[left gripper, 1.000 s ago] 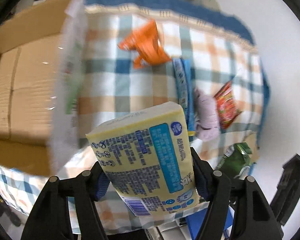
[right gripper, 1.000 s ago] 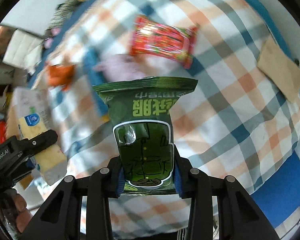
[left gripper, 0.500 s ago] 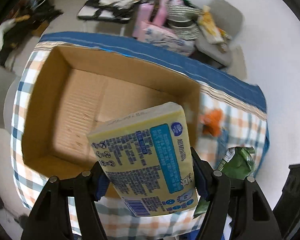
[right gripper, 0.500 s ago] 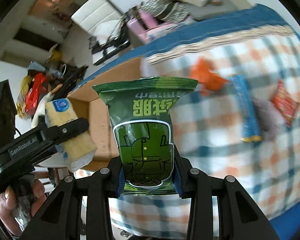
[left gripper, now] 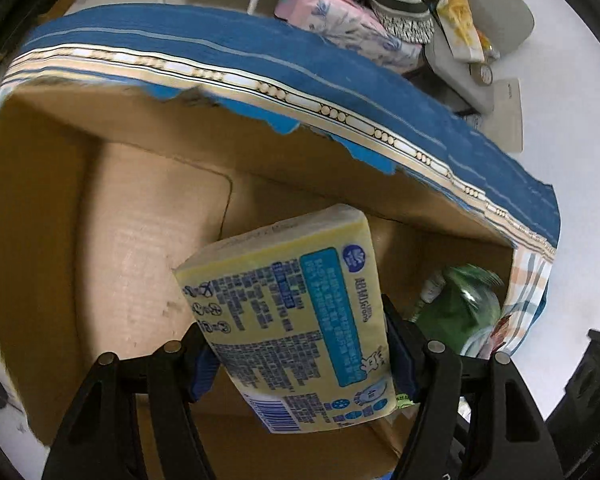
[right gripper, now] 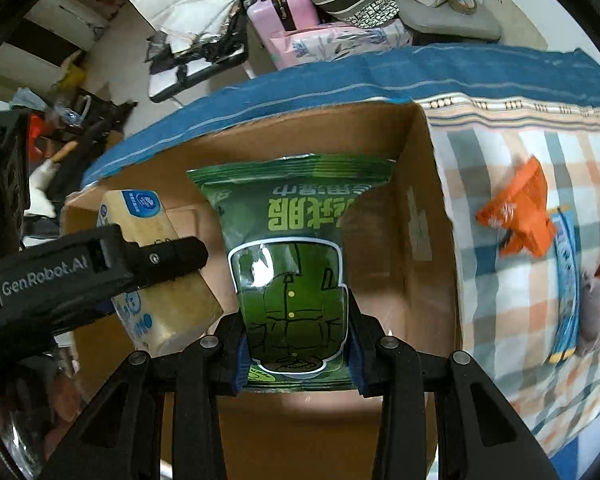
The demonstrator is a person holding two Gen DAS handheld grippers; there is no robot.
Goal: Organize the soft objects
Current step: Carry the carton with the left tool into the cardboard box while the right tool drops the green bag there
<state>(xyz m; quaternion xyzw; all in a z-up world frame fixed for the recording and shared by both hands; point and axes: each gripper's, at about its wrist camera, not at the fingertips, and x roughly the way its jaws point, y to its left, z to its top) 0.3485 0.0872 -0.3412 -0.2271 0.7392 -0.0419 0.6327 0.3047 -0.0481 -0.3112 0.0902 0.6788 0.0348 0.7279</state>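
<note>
My left gripper (left gripper: 300, 356) is shut on a yellow tissue pack (left gripper: 296, 316) with blue print and holds it over the open cardboard box (left gripper: 140, 240). My right gripper (right gripper: 296, 348) is shut on a green snack bag (right gripper: 288, 264) and holds it over the same box (right gripper: 416, 248), near its right wall. The green bag also shows in the left wrist view (left gripper: 460, 304). The left gripper with the tissue pack (right gripper: 156, 280) shows at the left of the right wrist view. The box floor looks bare.
On the checked cloth (right gripper: 500, 184) right of the box lie an orange packet (right gripper: 524, 216), a blue packet (right gripper: 564, 280), a grey soft item (right gripper: 592, 312) and a red packet at the edge. Beyond the table stand a pink suitcase (right gripper: 280, 4), bags and a chair.
Both grippers have swung left from the cloth to above the box, carrying the tissue pack and the green bag. The box now fills both views.
</note>
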